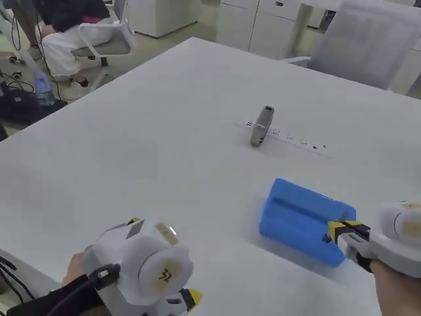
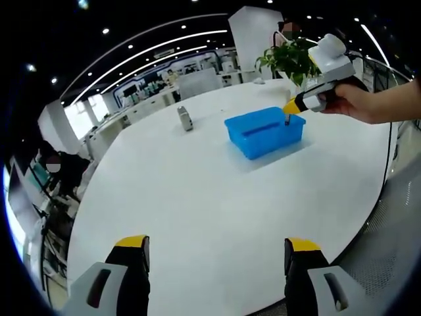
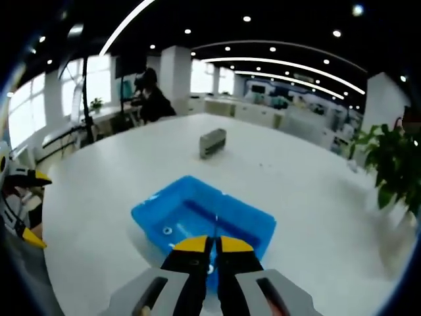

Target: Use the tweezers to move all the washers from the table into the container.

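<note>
— Counting what sits on the white surface?
— One blue container toward the near edge, one washer visible inside it, one grey device mid-surface.
— Tongs?
— Right tongs pinch one pair of tweezers over the container; left tongs gape apart. Open-plan office, strip ceiling lights.

White left gripper, yellow-tipped jaws
</note>
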